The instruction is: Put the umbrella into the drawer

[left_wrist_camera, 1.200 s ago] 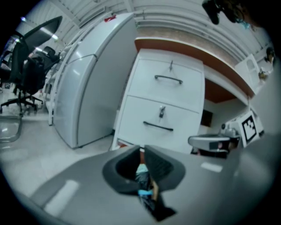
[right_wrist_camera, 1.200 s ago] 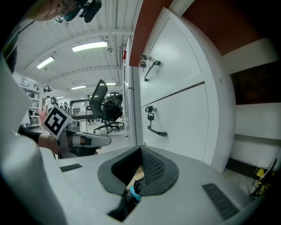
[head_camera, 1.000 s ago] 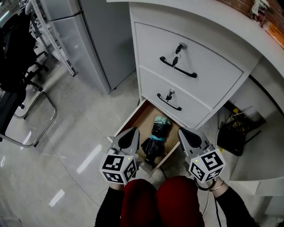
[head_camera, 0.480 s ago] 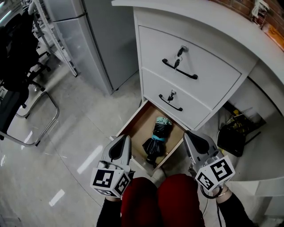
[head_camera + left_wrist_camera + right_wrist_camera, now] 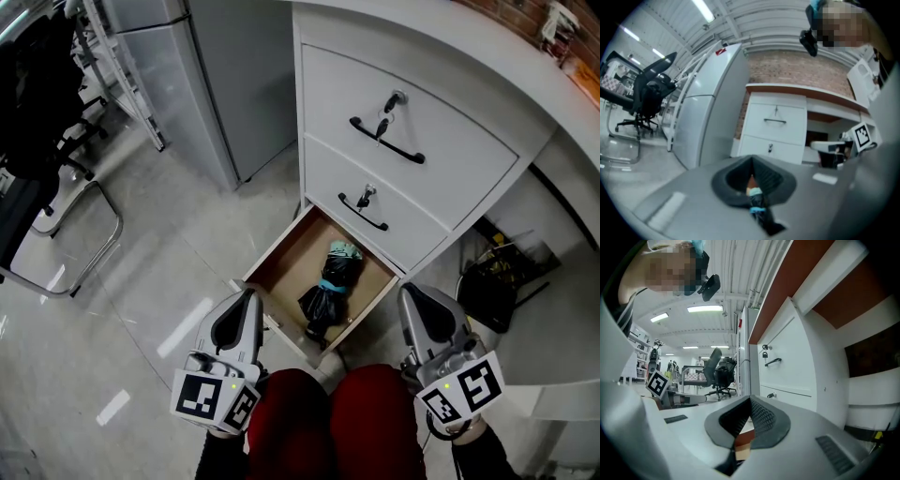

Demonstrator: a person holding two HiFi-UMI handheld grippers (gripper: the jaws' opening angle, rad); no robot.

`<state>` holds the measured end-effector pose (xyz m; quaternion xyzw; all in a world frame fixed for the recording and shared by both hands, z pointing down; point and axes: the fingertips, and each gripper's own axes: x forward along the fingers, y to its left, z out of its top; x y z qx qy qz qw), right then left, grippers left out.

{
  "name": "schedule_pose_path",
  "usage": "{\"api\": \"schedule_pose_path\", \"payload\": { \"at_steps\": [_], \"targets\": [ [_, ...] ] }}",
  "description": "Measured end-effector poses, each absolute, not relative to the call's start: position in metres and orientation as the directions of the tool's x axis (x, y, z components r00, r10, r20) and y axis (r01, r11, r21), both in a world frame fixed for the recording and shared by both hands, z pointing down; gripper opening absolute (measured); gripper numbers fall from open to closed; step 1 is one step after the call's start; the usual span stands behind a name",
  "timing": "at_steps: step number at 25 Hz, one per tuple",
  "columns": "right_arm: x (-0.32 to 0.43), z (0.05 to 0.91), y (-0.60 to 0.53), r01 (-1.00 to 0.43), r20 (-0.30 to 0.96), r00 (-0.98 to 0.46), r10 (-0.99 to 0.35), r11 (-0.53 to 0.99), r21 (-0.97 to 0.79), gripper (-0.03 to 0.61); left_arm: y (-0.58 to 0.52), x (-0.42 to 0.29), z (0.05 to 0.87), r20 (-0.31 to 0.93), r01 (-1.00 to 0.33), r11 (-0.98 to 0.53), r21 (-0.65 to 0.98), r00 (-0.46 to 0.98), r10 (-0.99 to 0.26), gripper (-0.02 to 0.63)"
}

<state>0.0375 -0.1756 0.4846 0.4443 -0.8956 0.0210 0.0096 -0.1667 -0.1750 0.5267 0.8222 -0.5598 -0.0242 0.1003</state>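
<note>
Already the folded black umbrella with a teal strap (image 5: 330,289) lies inside the open bottom wooden-floored drawer (image 5: 298,255) of the white cabinet with black handles (image 5: 422,112), so to my eye only shutting the drawer is left.

The left gripper (image 5: 248,300) and the right gripper (image 5: 411,294) hover just outside the drawer's front corners, one at each side, above the person's red-clad knees (image 5: 370,412). Each has its jaws pressed together with nothing between them, and neither touches the drawer or the umbrella.

The risk I would watch is the umbrella's loose fabric. Its near end sits close to the drawer's front edge and looks puffed up. If it stands higher than the drawer's sides, a push could snag it under the drawer above, or leave fabric pinched in the gap. A push from one corner only might skew the drawer on its runners. Smooth, closed jaw tips could also slide off the thin front panel.

The umbrella is a compact one, collapsed short. Its black canopy is bunched rather than neatly rolled, the teal strap cinches its middle, and a pale mint end points toward the back of the drawer. It lies lengthwise, nearer the drawer's right side, with bare wood showing at its left.
</note>
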Motion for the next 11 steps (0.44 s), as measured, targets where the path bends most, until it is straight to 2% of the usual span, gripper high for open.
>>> {"api": "schedule_pose_path", "payload": {
  "at_steps": [11],
  "targets": [
    [0.0392,0.4847,-0.168,-0.795,0.019,-0.605,-0.796,0.603,-0.068,0.002,-0.1656,-0.1724,0.5319,0.077,-0.922,-0.339,0.187,0.358,-0.93,0.003]
  ]
}}
